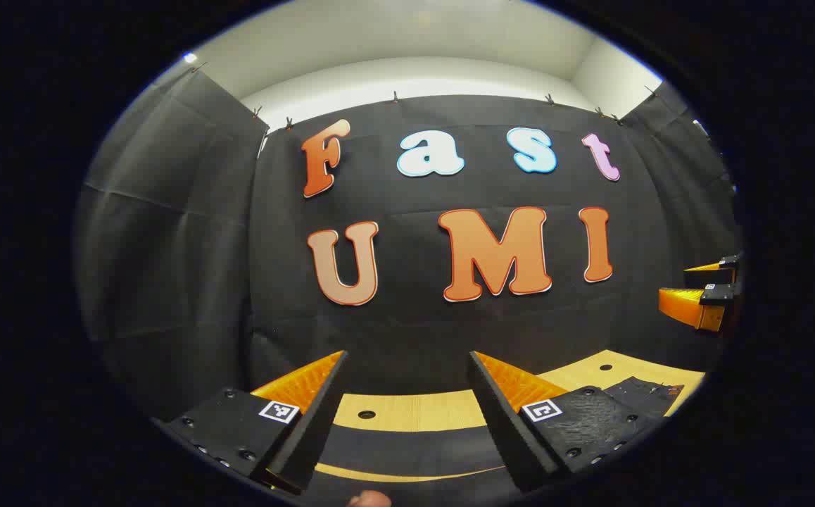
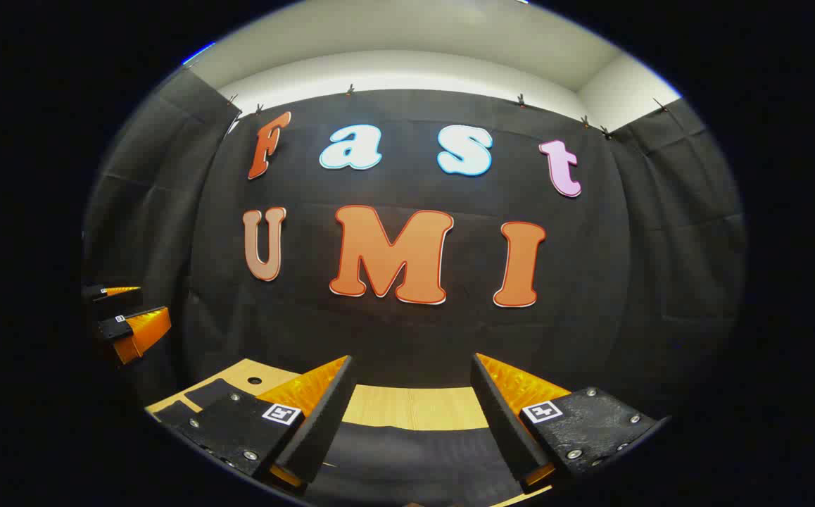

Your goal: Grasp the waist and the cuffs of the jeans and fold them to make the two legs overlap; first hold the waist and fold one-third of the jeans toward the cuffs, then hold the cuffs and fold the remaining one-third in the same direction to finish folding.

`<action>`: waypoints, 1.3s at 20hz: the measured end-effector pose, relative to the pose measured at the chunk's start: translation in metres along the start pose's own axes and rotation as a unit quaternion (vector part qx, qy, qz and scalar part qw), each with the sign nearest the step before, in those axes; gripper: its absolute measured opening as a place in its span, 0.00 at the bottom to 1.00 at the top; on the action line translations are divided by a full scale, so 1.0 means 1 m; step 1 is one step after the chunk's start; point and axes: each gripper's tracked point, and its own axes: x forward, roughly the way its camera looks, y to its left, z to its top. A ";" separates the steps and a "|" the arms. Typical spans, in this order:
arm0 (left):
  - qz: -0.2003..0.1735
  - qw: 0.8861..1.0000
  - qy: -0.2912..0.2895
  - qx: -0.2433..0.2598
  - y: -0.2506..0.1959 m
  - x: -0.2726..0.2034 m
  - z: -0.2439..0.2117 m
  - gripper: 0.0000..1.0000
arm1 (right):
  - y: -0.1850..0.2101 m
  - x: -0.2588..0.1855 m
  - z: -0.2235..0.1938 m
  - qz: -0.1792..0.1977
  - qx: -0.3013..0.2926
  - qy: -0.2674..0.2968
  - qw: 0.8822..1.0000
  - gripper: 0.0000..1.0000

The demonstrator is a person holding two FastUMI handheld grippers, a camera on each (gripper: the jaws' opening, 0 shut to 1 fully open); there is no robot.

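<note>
Wooden table (image 1: 414, 412) lay low and near. The left gripper (image 1: 407, 355) and right gripper (image 2: 413, 357) were both spread, holding nothing. Dark cloth (image 2: 414, 458) lay beneath them; whether it was the jeans, I could not tell.

The light wooden tabletop (image 1: 407, 412) ends ahead at its far edge, where the black cloth booth wall (image 1: 421, 331) rises and closes the way forward. A dark mat (image 2: 414, 451) lies flat on the near part. The left gripper (image 1: 407, 394) and right gripper (image 2: 411, 394) hang side by side, well apart, with open air between them.
</note>
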 end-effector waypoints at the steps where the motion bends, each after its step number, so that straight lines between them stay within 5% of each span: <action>1: 0.003 1.000 -0.002 -0.008 -0.002 0.001 -0.001 0.99 | 0.000 0.003 0.002 0.003 0.003 -0.002 1.000 1.00; 8: 0.034 0.999 0.025 0.010 -0.013 0.016 -0.018 0.99 | -0.014 0.019 -0.013 0.011 0.022 0.013 1.000 0.99; 15: 0.026 0.998 0.051 0.010 -0.034 0.030 -0.031 1.00 | -0.039 0.029 -0.021 -0.002 0.048 0.006 0.999 0.94; 22: 0.056 0.995 0.087 0.011 -0.011 0.034 -0.050 1.00 | -0.072 0.034 -0.054 -0.036 0.055 0.057 0.996 0.99; 26: 0.090 0.983 0.159 -0.008 0.015 0.025 -0.094 0.99 | -0.107 0.029 -0.094 -0.070 0.069 0.126 0.987 0.99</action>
